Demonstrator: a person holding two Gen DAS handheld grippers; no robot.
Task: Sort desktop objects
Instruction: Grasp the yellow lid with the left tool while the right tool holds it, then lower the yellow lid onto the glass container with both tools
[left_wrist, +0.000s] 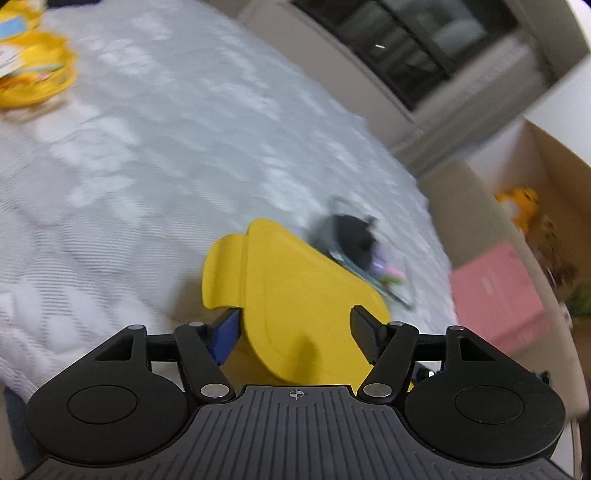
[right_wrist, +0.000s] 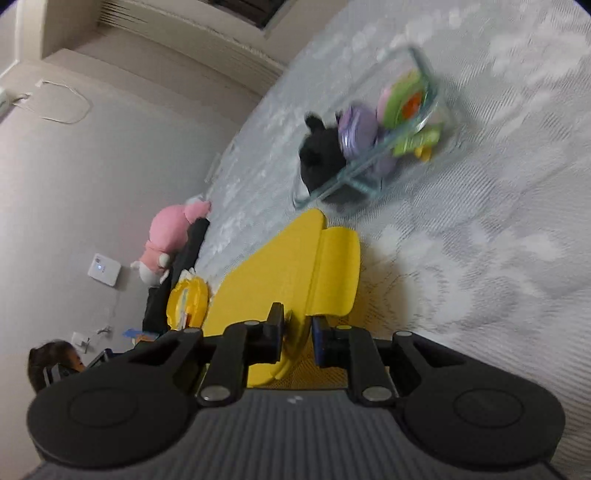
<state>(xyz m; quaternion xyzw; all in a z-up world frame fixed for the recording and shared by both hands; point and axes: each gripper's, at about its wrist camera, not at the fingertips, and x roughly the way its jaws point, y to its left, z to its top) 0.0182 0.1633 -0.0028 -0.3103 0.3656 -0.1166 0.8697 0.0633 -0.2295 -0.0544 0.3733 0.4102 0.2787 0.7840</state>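
A yellow plastic lid-like piece with a tab (left_wrist: 295, 284) fills the space between the fingers of my left gripper (left_wrist: 295, 326), whose pads press on its two sides. In the right wrist view, my right gripper (right_wrist: 297, 330) is shut on the thin edge of a yellow tabbed piece (right_wrist: 295, 266). I cannot tell whether both views show the same piece. Beyond it, a clear container (right_wrist: 373, 147) lies on the quilted grey-white surface (right_wrist: 480, 240). It holds a black plush toy (right_wrist: 319, 155) and purple and green discs. The clear container (left_wrist: 354, 251) appears blurred in the left view.
Yellow tubs (left_wrist: 33, 70) sit at the far left. At the right stands a cardboard box (left_wrist: 465, 206) with a pink box (left_wrist: 495, 291) and an orange toy (left_wrist: 521, 206). A pink plush (right_wrist: 173, 236), a yellow round tub (right_wrist: 186, 299) and a person (right_wrist: 55, 362) are at the left.
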